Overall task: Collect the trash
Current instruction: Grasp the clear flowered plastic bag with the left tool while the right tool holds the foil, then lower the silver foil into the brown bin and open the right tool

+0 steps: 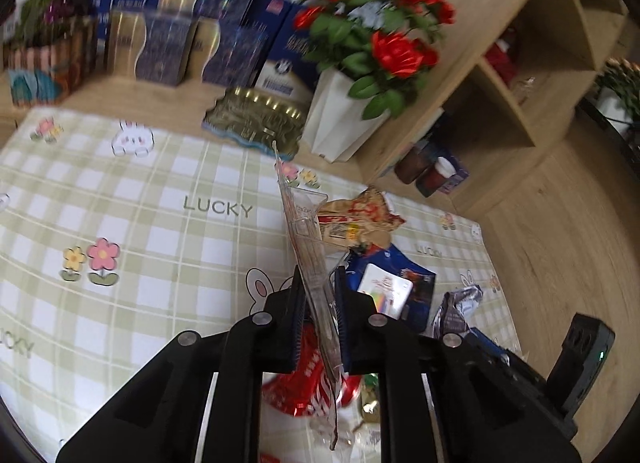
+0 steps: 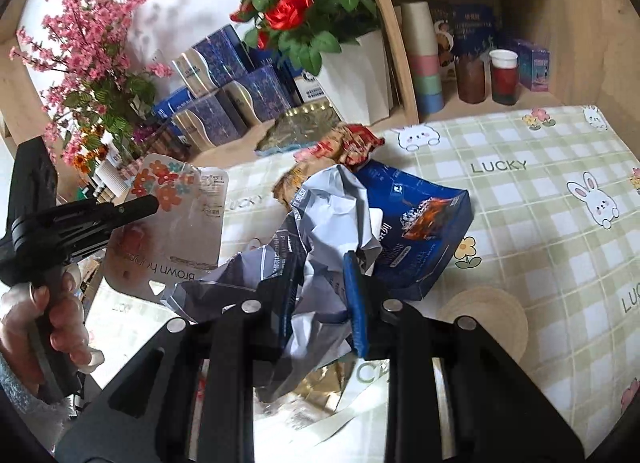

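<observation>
Left claw is gripping a clear plastic package; right claw is clamping a crumpled grey bag above the table.

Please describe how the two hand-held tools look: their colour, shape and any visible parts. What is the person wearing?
Both are black, with angular arms joined by round silver pins. The right tool has ribbed blue pads inside its fingers; the left tool shows ribbed dark pads. A light fuzzy sleeve covers the wrist of the left hand.
</observation>
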### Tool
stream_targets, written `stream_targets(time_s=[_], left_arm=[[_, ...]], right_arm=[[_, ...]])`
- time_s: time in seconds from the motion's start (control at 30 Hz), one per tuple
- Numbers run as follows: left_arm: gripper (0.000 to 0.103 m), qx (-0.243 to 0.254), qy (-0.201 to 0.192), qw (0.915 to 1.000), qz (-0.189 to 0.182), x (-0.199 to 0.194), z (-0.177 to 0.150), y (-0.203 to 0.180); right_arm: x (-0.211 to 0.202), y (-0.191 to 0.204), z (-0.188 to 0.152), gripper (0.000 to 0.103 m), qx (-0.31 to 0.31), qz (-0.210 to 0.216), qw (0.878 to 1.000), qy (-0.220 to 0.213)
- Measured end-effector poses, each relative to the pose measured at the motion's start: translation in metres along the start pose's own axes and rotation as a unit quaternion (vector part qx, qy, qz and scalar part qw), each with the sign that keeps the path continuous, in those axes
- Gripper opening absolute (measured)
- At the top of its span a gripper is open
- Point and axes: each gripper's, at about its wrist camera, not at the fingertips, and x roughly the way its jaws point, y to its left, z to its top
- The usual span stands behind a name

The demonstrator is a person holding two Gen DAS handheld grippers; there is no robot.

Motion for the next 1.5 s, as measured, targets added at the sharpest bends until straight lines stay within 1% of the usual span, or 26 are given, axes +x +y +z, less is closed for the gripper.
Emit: stream_targets(time_s=[0.33,0.5,0.67,0.97,1.33,1.5], left_arm=[[0.014,0.052,-0.05,0.9974,0.007,-0.081,-0.024,-0.023],[0.014,0.06,-0.059,0.9965,0.004,-0.113,-0.041,-0.03],[0.014,0.062,-0.067,0.9958,0.002,-0.144,-0.071,-0.035],[0.014,0.067,-0.068,0.9954,0.005,-0.182,-0.133,-0.038],[0.014,0.054,-0.055,0.9969,0.014,-0.208,-0.213,-0.024],[0.014,0.048,-0.052,0.9973,0.023,-0.216,-0.247,-0.018]], right_arm=[[-0.048,0.021,-0.009,0.026,-0.009,0.003,0.999,-0.033],[-0.072,0.03,-0.019,0.026,-0.019,0.008,0.999,-0.043],[-0.091,0.04,-0.038,0.026,-0.028,0.019,0.999,-0.04],[-0.111,0.053,-0.088,0.026,-0.038,0.04,0.998,-0.012],[-0.111,0.064,-0.175,0.026,-0.065,0.059,0.994,0.062],[-0.109,0.06,-0.209,0.026,-0.058,0.059,0.992,0.091]])
